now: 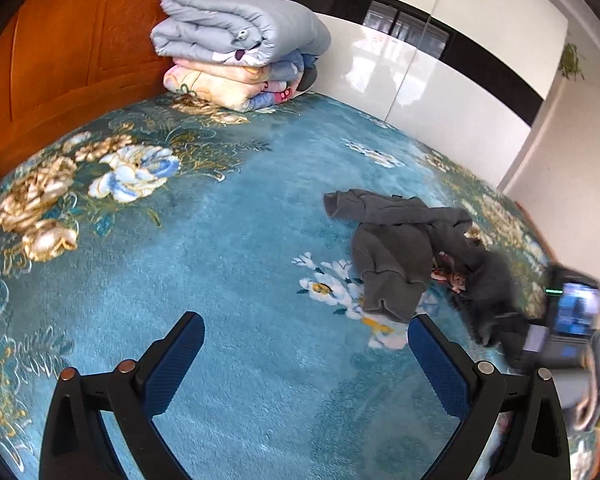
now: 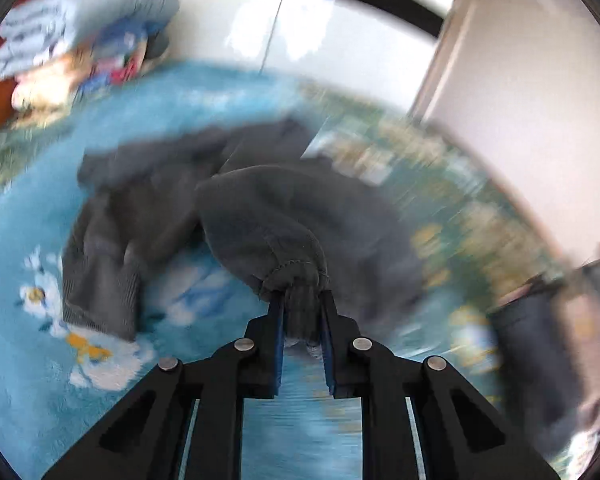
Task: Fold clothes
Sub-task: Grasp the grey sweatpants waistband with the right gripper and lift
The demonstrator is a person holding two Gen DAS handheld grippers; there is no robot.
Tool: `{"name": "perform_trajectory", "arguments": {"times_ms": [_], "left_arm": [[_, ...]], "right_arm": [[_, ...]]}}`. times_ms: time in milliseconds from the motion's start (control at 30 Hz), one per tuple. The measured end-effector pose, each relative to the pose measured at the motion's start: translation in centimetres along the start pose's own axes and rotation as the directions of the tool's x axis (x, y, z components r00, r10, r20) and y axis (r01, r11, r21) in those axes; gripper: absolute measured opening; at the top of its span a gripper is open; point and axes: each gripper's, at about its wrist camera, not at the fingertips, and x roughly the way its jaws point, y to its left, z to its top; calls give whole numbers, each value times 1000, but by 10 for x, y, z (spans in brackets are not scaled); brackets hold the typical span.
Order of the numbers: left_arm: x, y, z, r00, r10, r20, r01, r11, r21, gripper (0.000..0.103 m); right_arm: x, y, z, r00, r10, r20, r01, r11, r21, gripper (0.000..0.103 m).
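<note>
A crumpled dark grey sweatshirt (image 1: 400, 248) lies on the blue floral bedspread (image 1: 228, 240), to the right in the left wrist view. My left gripper (image 1: 306, 344) is open and empty, above the bedspread, left of and nearer than the sweatshirt. My right gripper (image 2: 302, 312) is shut on a bunched cuff of the sweatshirt (image 2: 300, 236) and holds that part lifted; the view is motion-blurred. The right gripper also shows blurred at the right edge of the left wrist view (image 1: 540, 332).
A stack of folded quilts (image 1: 236, 48) sits at the head of the bed against the wooden headboard (image 1: 60, 60). A glossy white wardrobe (image 1: 440, 92) runs along the far side. The bed's right edge lies just past the sweatshirt.
</note>
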Motion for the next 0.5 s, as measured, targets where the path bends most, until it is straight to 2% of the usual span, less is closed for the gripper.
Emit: {"name": "perform_trajectory", "arguments": {"times_ms": [67, 200, 300, 367, 500], "left_arm": [[-3, 7, -4, 1000, -22, -15, 21, 999, -28, 103], [-6, 22, -20, 996, -74, -58, 68, 993, -102, 103], [-9, 32, -36, 982, -160, -104, 142, 977, -159, 103], [-11, 35, -43, 974, -190, -121, 168, 971, -168, 103], [-10, 30, -56, 973, -181, -141, 166, 979, -118, 103]], "right_arm": [[-37, -29, 9, 997, -27, 70, 27, 1000, -3, 15], [-104, -78, 8, 990, -17, 137, 15, 1000, 16, 14], [-160, -104, -6, 979, 19, 203, -30, 998, 49, 14], [-198, -122, -14, 968, 42, 247, -61, 996, 69, 14], [-264, -153, -43, 942, 126, 310, -163, 982, 97, 14]]}}
